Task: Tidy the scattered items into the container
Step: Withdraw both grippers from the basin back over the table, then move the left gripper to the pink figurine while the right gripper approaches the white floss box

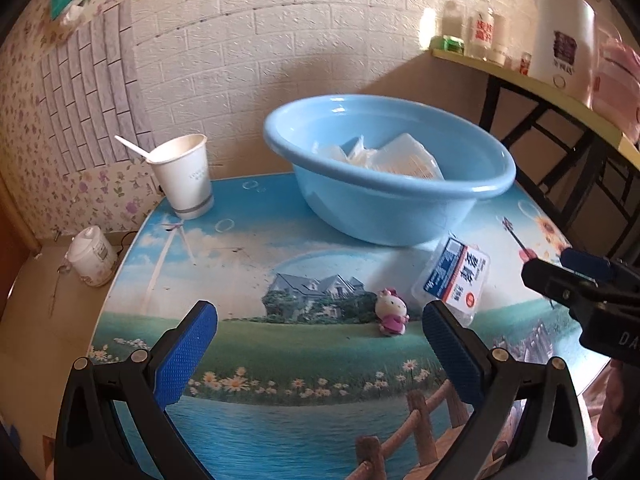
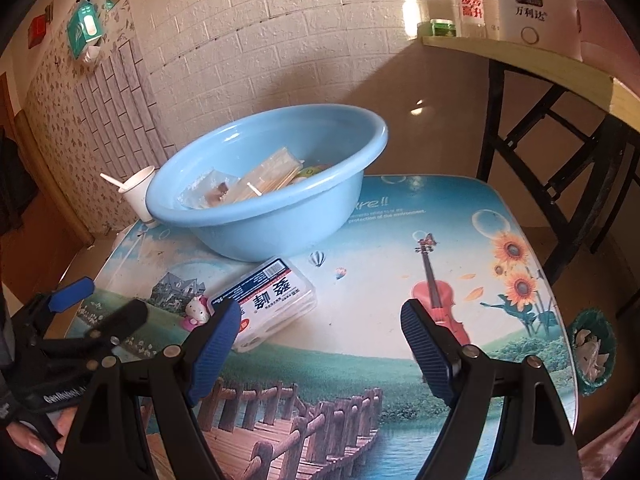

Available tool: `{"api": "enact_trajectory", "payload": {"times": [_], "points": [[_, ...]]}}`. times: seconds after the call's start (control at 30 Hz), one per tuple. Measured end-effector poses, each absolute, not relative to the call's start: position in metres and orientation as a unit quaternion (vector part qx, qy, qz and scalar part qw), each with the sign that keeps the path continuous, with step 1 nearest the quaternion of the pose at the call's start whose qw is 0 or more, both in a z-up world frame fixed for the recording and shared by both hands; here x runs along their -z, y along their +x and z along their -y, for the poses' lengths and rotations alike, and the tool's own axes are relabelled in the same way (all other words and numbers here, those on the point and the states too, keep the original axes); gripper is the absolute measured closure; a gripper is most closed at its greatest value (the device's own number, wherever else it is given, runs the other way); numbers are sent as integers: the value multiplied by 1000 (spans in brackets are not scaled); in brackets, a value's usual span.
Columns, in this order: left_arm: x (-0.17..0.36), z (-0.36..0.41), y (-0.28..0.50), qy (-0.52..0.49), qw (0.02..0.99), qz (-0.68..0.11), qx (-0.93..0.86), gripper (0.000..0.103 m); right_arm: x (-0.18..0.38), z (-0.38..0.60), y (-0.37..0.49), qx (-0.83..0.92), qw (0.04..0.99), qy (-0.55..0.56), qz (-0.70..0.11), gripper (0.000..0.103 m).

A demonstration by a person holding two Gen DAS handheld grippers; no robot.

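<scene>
Nearest the lens, both pairs of blue pads: left gripper spread wide with nothing between the jaws, right gripper likewise wide and empty. Hovered over the near part of the picture-printed table, well short of the basin.

Just beyond the pads, still out on the table: small pink-and-white cat doll, lying in front of the basin and apart from it. Beside the doll, on its right in the left wrist view, clear plastic box with a blue and white label, flat on the table, its far end close to the basin's foot; touching or not, could not tell. Right gripper's left pad overlapped the box's near corner in the right wrist view, but no squeeze shown.

Farther back, to the left of the basin and nearly against its wall, paper cup standing upright with a white spoon inside. Not yet moved, if counted among the scattered things at all.

Behind all that, the light blue basin itself, set at the far side of the table. Already held several things: clear plastic packets and a flat pack of thin sticks, plus something yellow-green half hidden by the rim.

Judged roughly halfway: some packets in, doll and box plainly left, cup perhaps. Neither gripper committed to a pick yet; box and doll both within easy reach in front of the basin.
</scene>
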State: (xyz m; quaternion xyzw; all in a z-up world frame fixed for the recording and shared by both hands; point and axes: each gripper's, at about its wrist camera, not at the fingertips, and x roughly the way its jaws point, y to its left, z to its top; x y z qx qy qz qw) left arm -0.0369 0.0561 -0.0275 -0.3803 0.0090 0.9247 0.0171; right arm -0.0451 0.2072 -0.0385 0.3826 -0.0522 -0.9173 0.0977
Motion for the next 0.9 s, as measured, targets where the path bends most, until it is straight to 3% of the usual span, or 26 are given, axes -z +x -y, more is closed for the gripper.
{"api": "enact_trajectory", "payload": {"times": [0.9], "points": [[49,-71,-47,-407,44,-18,-912,0,65,-204,-55,906,123,405,22,19]]}}
